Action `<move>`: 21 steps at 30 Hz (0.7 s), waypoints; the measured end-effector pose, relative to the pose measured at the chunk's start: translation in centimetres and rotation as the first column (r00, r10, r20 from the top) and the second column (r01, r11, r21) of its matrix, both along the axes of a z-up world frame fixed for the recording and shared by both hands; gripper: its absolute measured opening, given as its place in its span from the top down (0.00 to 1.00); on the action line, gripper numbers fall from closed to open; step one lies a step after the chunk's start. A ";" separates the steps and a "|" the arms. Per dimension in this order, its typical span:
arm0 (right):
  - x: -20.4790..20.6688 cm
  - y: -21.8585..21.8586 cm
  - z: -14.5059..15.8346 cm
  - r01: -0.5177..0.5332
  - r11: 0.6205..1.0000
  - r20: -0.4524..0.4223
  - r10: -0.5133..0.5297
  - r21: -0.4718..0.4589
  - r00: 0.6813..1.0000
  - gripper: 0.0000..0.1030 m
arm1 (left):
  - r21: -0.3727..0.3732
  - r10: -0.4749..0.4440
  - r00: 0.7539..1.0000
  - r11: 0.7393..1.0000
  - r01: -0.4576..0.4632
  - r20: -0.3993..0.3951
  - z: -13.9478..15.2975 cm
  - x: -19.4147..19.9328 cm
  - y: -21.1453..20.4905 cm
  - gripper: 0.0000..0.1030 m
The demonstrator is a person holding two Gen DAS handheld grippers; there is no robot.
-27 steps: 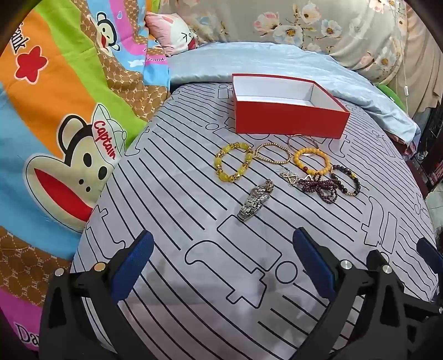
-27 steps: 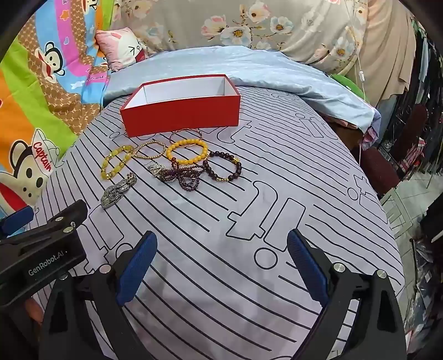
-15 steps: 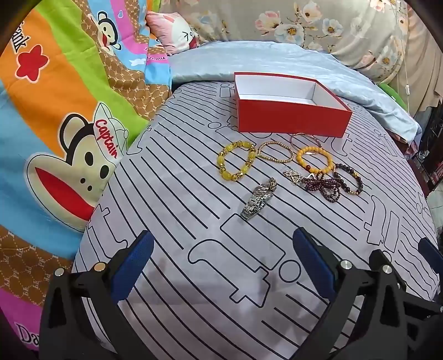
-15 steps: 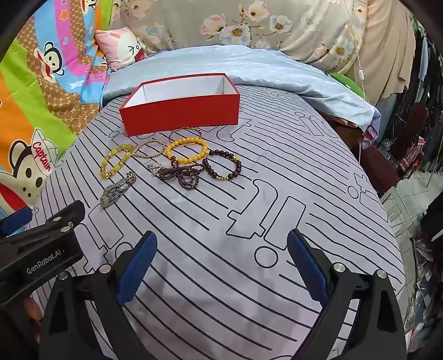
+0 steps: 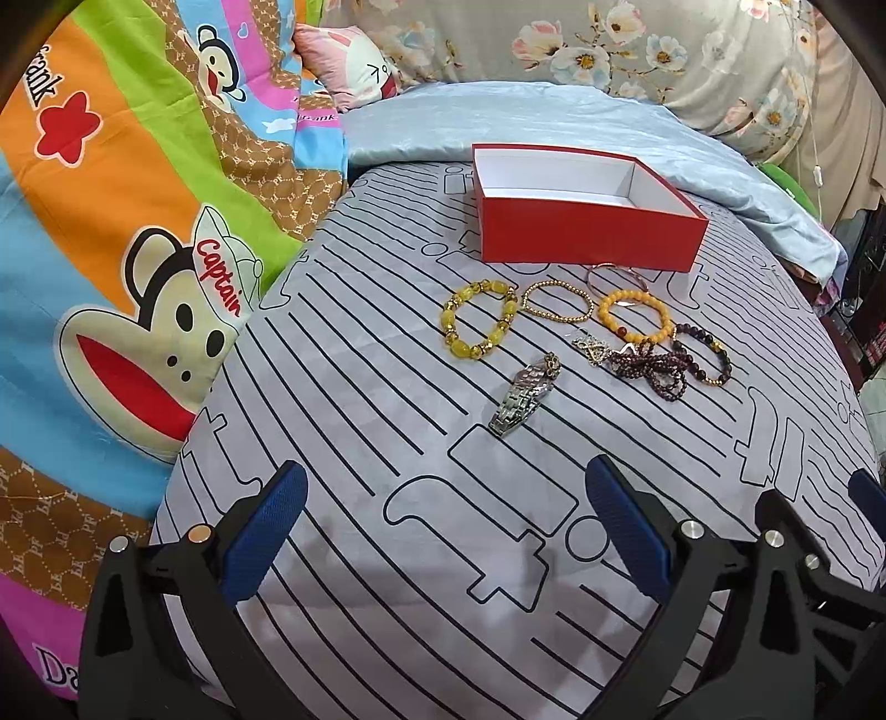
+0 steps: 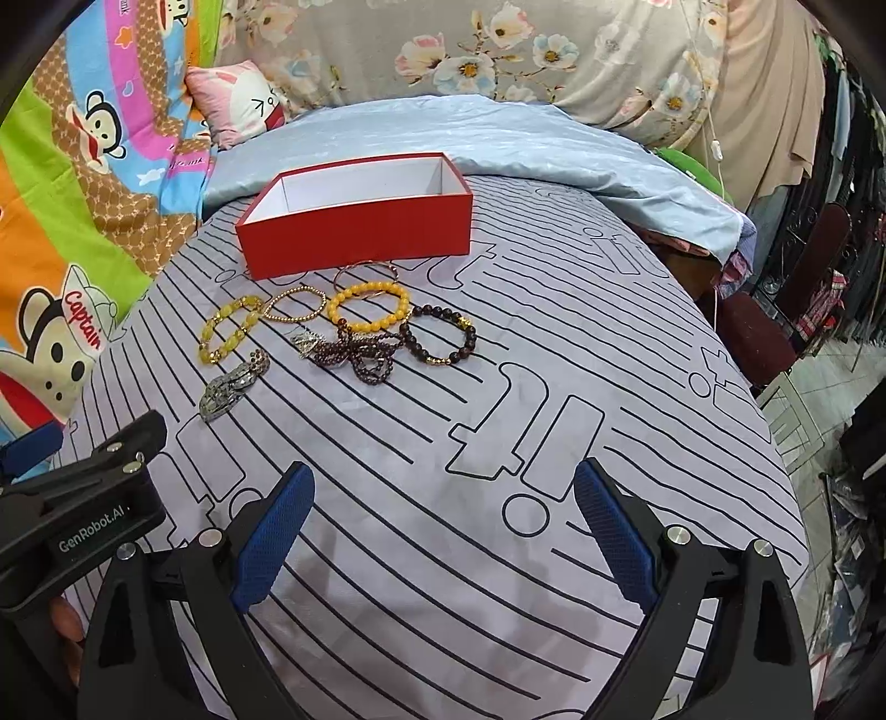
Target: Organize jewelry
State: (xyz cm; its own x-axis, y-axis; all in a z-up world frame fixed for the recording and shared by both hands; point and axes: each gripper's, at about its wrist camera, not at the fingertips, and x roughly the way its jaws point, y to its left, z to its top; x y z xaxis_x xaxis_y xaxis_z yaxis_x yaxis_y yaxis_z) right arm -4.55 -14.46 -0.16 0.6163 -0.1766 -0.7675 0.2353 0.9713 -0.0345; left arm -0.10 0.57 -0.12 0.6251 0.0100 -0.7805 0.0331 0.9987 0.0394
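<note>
Both the left gripper (image 5: 443,531) and right gripper (image 6: 443,526) gape wide and empty, so reach for the silver watch (image 5: 525,394) at twelve o'clock, then lift toward the red box (image 5: 587,235) beyond

A bed (image 5: 343,421) is covered by a striped grey sheet; a flowered curtain (image 6: 498,50) is hung behind it.

Room evenly bright, soft overhead light, no glare. Faint grey shadows on the bed sheet (image 5: 343,387) beneath each tool's fingers. Both views sharp in the middle. Strong fisheye bend: stripes bow outward, corners black. Dark right edge in the right wrist view.
</note>
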 end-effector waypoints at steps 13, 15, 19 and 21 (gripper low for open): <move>0.2 0.4 -0.2 -0.010 1.000 -0.004 0.009 -0.004 1.000 0.10 | 0.008 -0.004 1.000 1.000 0.004 -0.004 -0.2 0.1 0.0 0.05; 0.2 0.4 -0.2 -0.010 1.000 -0.004 0.010 -0.002 1.000 0.10 | 0.011 -0.005 1.000 1.000 0.005 -0.004 -0.2 0.1 -0.1 0.05; 0.2 0.5 -0.2 -0.009 1.000 -0.003 0.009 -0.002 1.000 0.10 | 0.009 -0.005 1.000 1.000 0.005 -0.003 -0.3 0.1 0.0 0.05; 0.2 0.4 -0.2 -0.009 1.000 -0.004 0.009 0.000 1.000 0.10 | 0.010 -0.004 1.000 1.000 0.004 -0.004 -0.2 0.1 0.0 0.05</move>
